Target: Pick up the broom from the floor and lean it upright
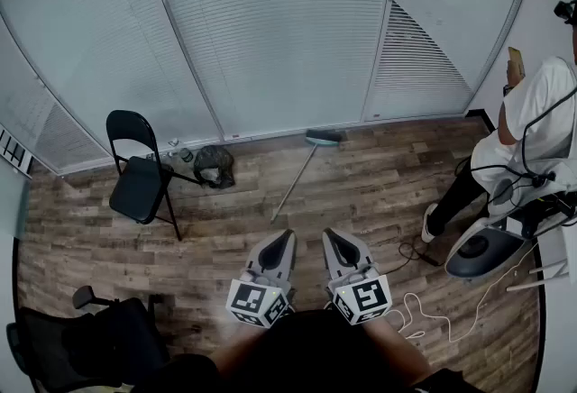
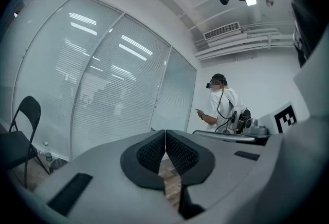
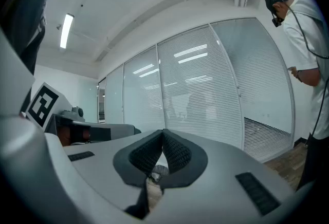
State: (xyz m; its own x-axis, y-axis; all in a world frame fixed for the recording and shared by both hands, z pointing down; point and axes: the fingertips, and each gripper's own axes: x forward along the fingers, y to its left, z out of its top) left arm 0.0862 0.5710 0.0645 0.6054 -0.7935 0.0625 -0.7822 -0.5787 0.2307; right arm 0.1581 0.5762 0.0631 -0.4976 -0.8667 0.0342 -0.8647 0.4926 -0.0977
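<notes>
A person stands on a wood-plank floor [image 1: 379,184] with 2 hand-held grippers side by side and level. The left gripper [image 1: 281,242] is clenched, its ribbed pads meeting tip to tip in the left gripper view [image 2: 165,133] with nothing between them. The right gripper [image 1: 335,240] is likewise pressed closed and empty [image 3: 163,133]. The broom [image 1: 296,180] lies flat on the floor, well apart from both grippers. Its head rests at the floor's far edge below the blind-covered glass wall [image 1: 270,31], and its handle slants back toward the left gripper. Near the floor's far-left corner stands 1 black folding chair [image 1: 137,175], a dark bag [image 1: 214,166] just beside it. At the floor's right edge, a second person in a white shirt [image 1: 532,125] stands by wheeled equipment.
</notes>
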